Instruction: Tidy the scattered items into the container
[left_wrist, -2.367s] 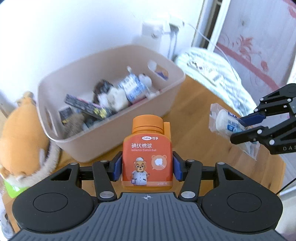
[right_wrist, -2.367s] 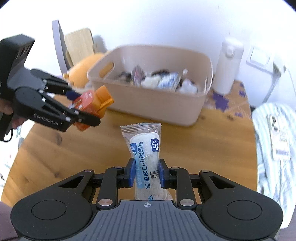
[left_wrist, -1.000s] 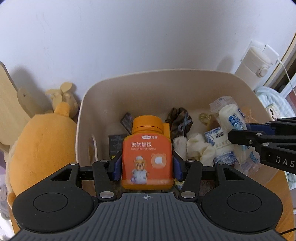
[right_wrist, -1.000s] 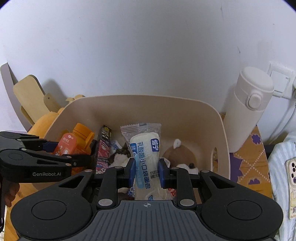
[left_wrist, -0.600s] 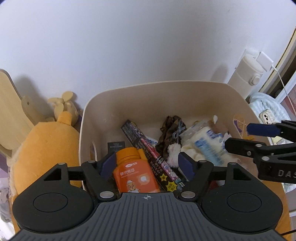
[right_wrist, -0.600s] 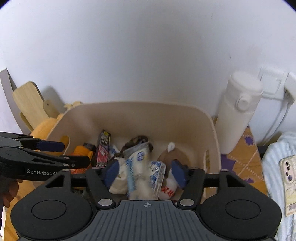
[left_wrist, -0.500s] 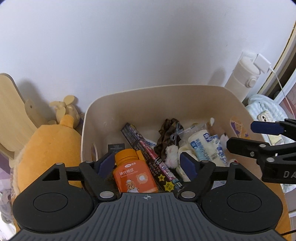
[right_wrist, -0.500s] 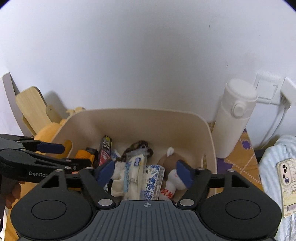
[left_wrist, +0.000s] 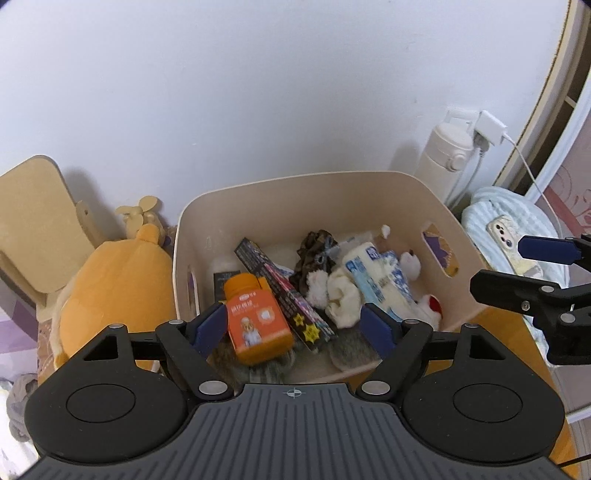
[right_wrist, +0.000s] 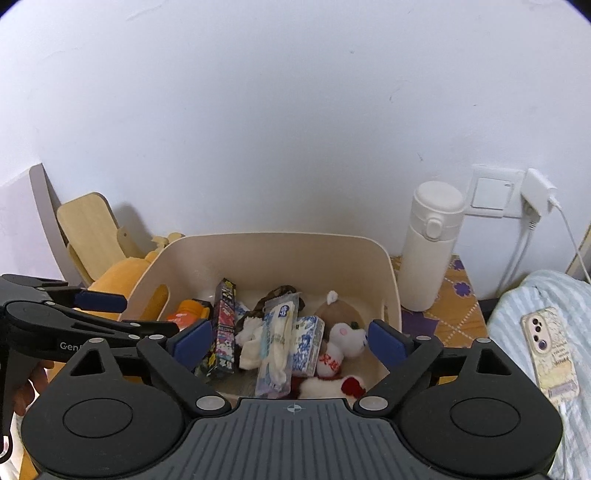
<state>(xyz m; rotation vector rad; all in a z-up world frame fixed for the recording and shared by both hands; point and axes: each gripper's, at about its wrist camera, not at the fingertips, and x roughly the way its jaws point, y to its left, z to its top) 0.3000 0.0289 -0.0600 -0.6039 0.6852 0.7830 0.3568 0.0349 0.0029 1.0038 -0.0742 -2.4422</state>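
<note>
The beige container (left_wrist: 317, 177) holds several items. The orange cotton-ball bottle (left_wrist: 255, 317) lies at its left side, also seen in the right wrist view (right_wrist: 186, 310). The white wrapped snack pack (left_wrist: 376, 280) lies on the pile at the right, seen upright-tilted in the right wrist view (right_wrist: 277, 343). My left gripper (left_wrist: 293, 326) is open and empty above the container's near edge. My right gripper (right_wrist: 290, 345) is open and empty above the container (right_wrist: 273, 238); it also shows at the right of the left wrist view (left_wrist: 532, 273).
A white thermos (right_wrist: 430, 243) stands right of the container by a wall socket (right_wrist: 491, 192). An orange plush toy (left_wrist: 114, 284) and a wooden board (left_wrist: 33, 229) sit to the left. A phone (right_wrist: 548, 350) lies on a striped cloth (right_wrist: 546, 291) at the right.
Both grippers opened over the container. The orange bottle dropped from the left one and the snack pack from the right; both now lie inside. The grippers have risen slightly.
</note>
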